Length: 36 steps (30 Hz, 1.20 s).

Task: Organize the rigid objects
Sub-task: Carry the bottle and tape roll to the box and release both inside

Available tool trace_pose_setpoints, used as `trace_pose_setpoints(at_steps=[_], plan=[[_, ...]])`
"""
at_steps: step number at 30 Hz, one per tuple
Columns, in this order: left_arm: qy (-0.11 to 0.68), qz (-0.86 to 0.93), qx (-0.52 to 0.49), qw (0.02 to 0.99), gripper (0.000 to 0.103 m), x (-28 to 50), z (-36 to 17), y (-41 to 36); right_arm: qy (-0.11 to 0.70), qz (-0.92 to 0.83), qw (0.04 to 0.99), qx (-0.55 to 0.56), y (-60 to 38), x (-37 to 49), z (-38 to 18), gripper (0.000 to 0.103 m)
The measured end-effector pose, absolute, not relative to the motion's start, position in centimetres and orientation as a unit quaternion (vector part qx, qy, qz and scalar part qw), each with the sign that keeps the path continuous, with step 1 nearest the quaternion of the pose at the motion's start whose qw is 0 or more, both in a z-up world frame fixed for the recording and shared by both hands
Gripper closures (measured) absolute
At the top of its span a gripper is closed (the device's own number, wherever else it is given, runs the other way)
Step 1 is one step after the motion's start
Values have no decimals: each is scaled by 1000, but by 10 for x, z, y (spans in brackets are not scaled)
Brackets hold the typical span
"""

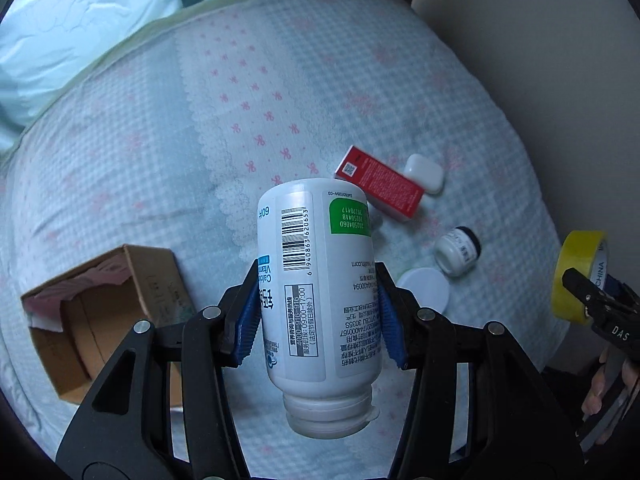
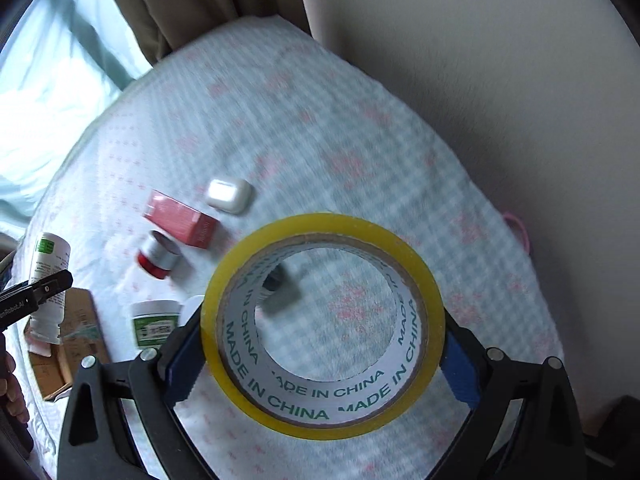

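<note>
Left wrist view: the left claw (image 1: 318,312) clamps its ribbed blue pads on a smooth white plastic bottle (image 1: 316,280), cap toward the camera, above the gingham bed (image 1: 160,140), beside a cardboard box (image 1: 104,320).

Right wrist view: the right claw (image 2: 322,354) pinches a glossy yellow tape roll (image 2: 248,396) above the bed; the small object seen through its core looks like a jar, but it is blurred.

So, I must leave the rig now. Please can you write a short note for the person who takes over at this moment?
Left gripper: shut on the white bottle, cap toward the camera, held above the bed.
Right gripper: shut on the yellow tape roll, also in the air.
Open cardboard box lies at the left on the bedspread; some paper seems to be inside.
Still on the bed: red box, white earbud case, small white jar, white lid, red and silver can, green-label tub.
Left: both held items appear not yet placed, then the loose ones.
</note>
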<state>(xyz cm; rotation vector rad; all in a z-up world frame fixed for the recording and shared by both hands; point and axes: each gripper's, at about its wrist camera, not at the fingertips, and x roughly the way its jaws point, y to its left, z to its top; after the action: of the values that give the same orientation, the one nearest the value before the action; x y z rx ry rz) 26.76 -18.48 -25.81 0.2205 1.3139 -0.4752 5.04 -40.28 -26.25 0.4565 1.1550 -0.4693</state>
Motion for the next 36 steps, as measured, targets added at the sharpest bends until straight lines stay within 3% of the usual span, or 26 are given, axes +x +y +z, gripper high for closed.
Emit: trace_pose_setpoints(at_steps=[10,20,28,36], plan=[[547,-162,21,821,55,230,-150,-89,507,-96,844,146,-318,78,-155,5],[529,-107,-3,842,55,211,-117,78,508,-2,857,88,-152,130,-122,5],[556,-121,20,822,56,256,-147,192,544,-17,827,137,-47,180,-159,5],[601,-151,49,783,56,319,-235,232,587,-13,803,102,27,239,-229,5]])
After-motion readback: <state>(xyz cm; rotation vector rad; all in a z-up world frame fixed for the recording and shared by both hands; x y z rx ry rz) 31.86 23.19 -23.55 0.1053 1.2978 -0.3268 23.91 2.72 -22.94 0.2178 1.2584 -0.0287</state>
